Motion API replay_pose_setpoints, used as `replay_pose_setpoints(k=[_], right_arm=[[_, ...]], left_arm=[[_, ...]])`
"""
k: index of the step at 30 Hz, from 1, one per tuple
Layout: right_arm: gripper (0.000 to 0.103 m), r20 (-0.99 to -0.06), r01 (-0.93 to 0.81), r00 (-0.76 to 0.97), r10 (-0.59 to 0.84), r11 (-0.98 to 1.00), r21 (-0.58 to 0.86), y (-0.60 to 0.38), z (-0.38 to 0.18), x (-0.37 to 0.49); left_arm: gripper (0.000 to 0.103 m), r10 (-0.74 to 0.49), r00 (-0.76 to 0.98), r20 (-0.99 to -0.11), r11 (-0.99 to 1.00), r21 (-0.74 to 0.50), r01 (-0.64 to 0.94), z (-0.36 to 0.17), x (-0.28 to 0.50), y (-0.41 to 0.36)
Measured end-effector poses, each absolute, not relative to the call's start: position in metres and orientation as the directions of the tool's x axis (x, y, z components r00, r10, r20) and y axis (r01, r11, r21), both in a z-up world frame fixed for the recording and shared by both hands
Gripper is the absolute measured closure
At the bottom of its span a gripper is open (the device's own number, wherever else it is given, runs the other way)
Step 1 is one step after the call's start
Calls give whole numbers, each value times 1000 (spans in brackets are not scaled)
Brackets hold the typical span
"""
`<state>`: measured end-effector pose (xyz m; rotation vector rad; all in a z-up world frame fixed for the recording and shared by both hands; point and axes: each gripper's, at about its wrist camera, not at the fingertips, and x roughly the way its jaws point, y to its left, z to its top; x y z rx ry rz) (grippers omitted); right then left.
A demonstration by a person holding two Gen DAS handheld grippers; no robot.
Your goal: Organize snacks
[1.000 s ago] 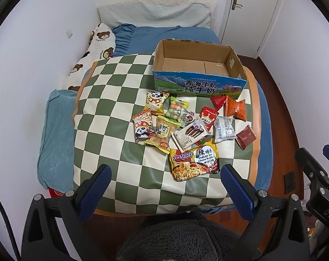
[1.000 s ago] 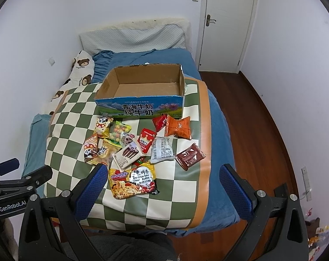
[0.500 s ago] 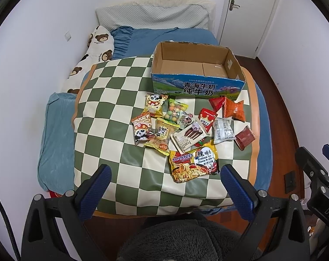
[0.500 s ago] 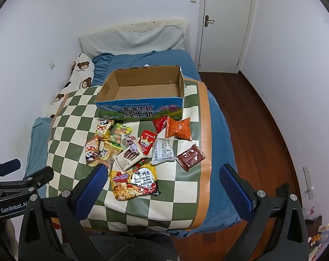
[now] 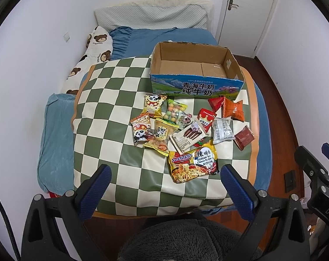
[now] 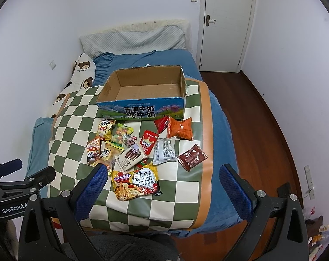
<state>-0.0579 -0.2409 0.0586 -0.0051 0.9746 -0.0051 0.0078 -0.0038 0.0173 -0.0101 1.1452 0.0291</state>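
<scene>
Several snack packets lie in a loose heap on a green-and-white checkered mat (image 5: 103, 113) on a bed. The nearest is a yellow noodle packet (image 5: 193, 163), also in the right wrist view (image 6: 136, 183). An orange packet (image 5: 233, 109) and a dark red packet (image 5: 243, 137) lie at the heap's right. An empty open cardboard box (image 5: 194, 87) with a blue printed front stands behind the heap; it also shows in the right wrist view (image 6: 142, 111). My left gripper (image 5: 164, 178) is open and empty, above the mat's near edge. My right gripper (image 6: 162, 178) is open and empty, near the noodle packet.
The bed has a blue cover (image 6: 221, 126), a grey pillow (image 5: 151, 17) and a bear-print pillow (image 5: 94, 47) against the left wall. A wooden floor (image 6: 262, 126) and a white door (image 6: 227, 21) are to the right. A grey fuzzy cushion (image 5: 181, 239) is below the grippers.
Both grippers have pulled back and risen slightly, so the bed and snacks look a little smaller and lower. The snacks and box have not moved.
</scene>
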Motion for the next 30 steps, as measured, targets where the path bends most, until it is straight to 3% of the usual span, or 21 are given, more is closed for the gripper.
replay_pose_setpoints(k=[17,20,24,30], right_arm=[[0,-845,28,534,31,998,54,-247,41,-47],[0,-876,79,468,114,982,170,-259,-1,-32],[0,-909,196,305,283,916,351,-262,-101,-5],[0,-910,456,124,395,792,406,-244,-240,11]], left_arm=[[0,62,444,-894,998,42,-54,16,15,-1],[0,169,482,-859,986,148,-82,6,26,3],[0,356,467,-809,929,359,-85,-35,49,16],[0,374,394,-839,907,420,32,-102,84,47]])
